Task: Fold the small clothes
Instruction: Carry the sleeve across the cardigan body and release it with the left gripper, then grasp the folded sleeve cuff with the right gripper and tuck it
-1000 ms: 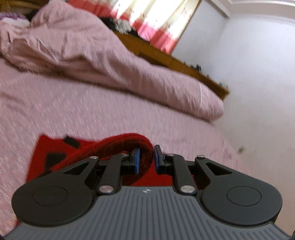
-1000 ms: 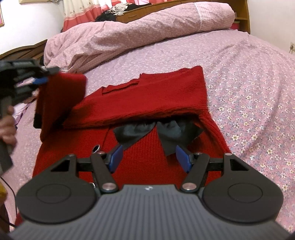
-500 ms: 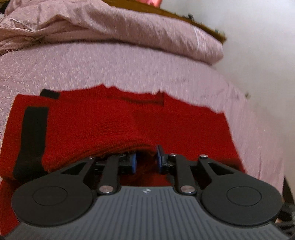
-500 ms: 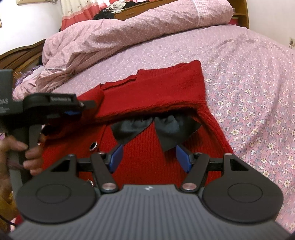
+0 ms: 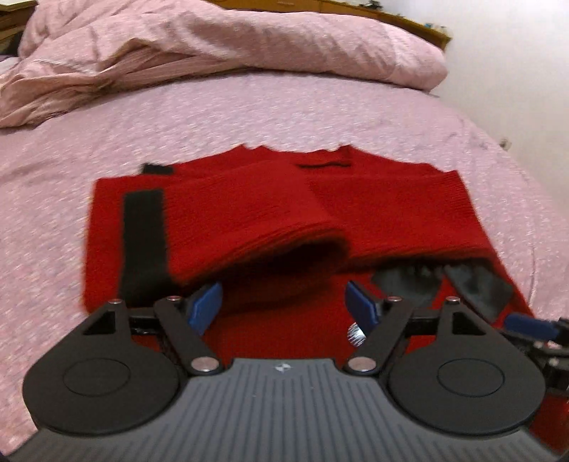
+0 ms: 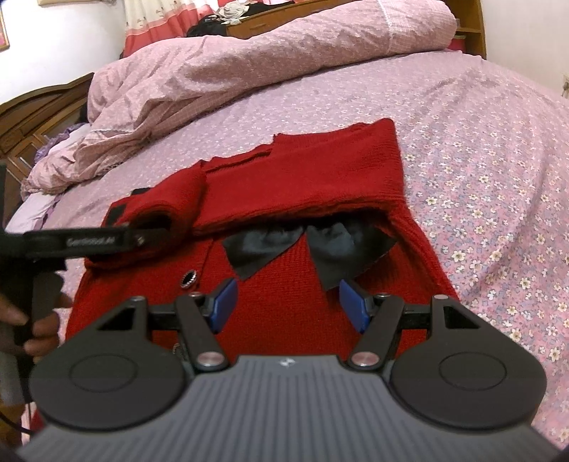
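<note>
1. The red knit garment (image 6: 284, 305) lies flat on the flowered bedsheet (image 6: 490, 184), filling the centre of both views, with both sleeves folded across its body.
2. The left gripper (image 5: 284, 305) sits at the bottom centre of the left wrist view. Its jaws have just been opening and now stand wide apart; the folded left sleeve (image 5: 249, 220) lies just past the blue pads (image 5: 204, 305), released and touching neither.
3. A black cuff band (image 5: 144, 245) runs down the sleeve at centre left of that view.
4. The right gripper (image 6: 288, 305) hovers at the bottom centre of its own view, jaws spread with only the red front of the garment below them, gripping nothing.
5. A black collar (image 6: 309, 245) with two pointed flaps lies just above the right gripper's pads, partly tucked beneath the folded right sleeve (image 6: 320, 177).
6. A round dark button (image 6: 188, 278) sits on the garment left of the collar.
7. A person's hand (image 6: 39, 320) holds the left gripper's handle at the left edge of the right wrist view, hiding part of the garment's left side.
8. A crumpled pink duvet (image 5: 220, 46) is heaped across the top of both views.
9. A wooden headboard (image 6: 32, 117) and a curtain (image 6: 160, 21) stand at the upper left of the right wrist view.
</note>
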A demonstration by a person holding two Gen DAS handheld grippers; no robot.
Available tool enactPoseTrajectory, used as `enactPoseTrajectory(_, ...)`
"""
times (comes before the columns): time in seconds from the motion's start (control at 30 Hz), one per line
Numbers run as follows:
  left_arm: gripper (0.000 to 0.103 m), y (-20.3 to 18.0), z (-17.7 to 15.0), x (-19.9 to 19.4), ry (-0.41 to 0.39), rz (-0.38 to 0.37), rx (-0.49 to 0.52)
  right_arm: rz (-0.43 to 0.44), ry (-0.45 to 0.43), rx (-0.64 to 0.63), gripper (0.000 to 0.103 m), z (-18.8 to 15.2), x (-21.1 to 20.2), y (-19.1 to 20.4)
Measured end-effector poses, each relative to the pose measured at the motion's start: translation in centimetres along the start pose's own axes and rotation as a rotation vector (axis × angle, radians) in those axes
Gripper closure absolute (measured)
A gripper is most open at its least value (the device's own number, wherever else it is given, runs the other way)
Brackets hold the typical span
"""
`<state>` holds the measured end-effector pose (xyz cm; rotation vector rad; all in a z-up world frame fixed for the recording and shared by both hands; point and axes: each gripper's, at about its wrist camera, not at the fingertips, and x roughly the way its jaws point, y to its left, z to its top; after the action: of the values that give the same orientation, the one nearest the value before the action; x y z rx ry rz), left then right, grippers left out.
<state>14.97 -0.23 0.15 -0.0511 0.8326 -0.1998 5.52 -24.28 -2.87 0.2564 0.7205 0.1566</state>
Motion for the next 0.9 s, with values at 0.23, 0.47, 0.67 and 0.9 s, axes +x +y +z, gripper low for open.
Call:
enactPoseTrajectory(0.23,0.023,3.4,-1.9,-2.0,0.012,0.097,-0.042,0.026,-0.01,-0.074,0.037,0.9,0.3,1.8)
enactPoseTrajectory(0.47,0.024,6.0,-3.2,-2.2,0.003,0.13,-0.136,0.067,-0.006,-0.202,0.037,2.5,1.7,4.8)
enactPoseTrajectory(0.67,0.024,6.3,-3.4,-1.9,-0.012,0.123,-0.155,0.094,-0.004,-0.372,0.037,3.9,3.6,8.5)
enactPoseTrajectory(0.9,0.024,7.2,-3.6,-1.9,-0.005,0.128,-0.198,0.084,0.009,-0.508,0.037,4.8,6.5,11.8)
